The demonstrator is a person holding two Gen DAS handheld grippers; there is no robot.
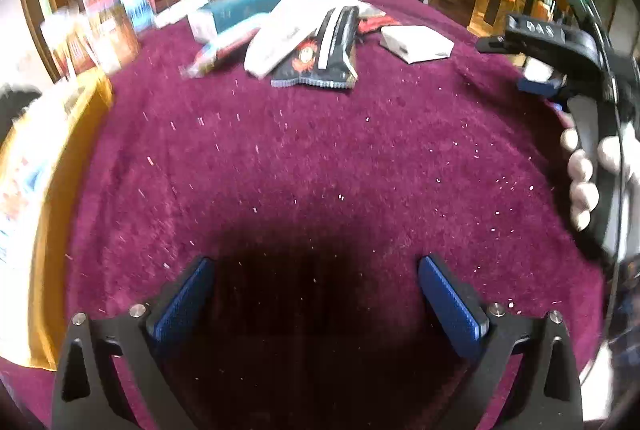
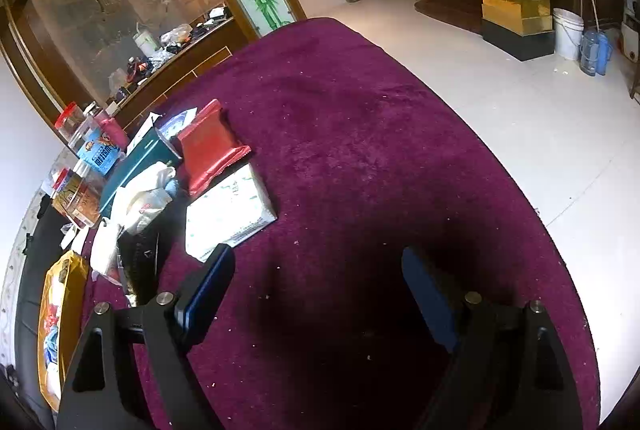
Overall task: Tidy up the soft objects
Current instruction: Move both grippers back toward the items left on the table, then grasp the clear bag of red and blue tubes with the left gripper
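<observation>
My left gripper (image 1: 316, 294) hangs open over bare purple tablecloth (image 1: 320, 157), nothing between its blue pads (image 1: 184, 302). Far ahead lies a pile: a black snack pack (image 1: 320, 49), a white soft pack (image 1: 280, 33), a teal box (image 1: 244, 5) and, apart to the right, a white tissue pack (image 1: 416, 43). My right gripper (image 2: 320, 282) is open too and empty, over the cloth. Its left finger (image 2: 212, 282) is just short of the tissue pack (image 2: 228, 213); a red pack (image 2: 212, 153) lies behind that. A hand holds the right gripper (image 1: 516, 63) at the right edge of the left wrist view.
A yellow bag (image 1: 60, 169) with items inside lies at the table's left side, also in the right wrist view (image 2: 60, 310). Snack boxes (image 2: 96, 153) and crumpled white bags (image 2: 140, 197) crowd the left. The round table's edge (image 2: 520, 189) drops to a tiled floor on the right.
</observation>
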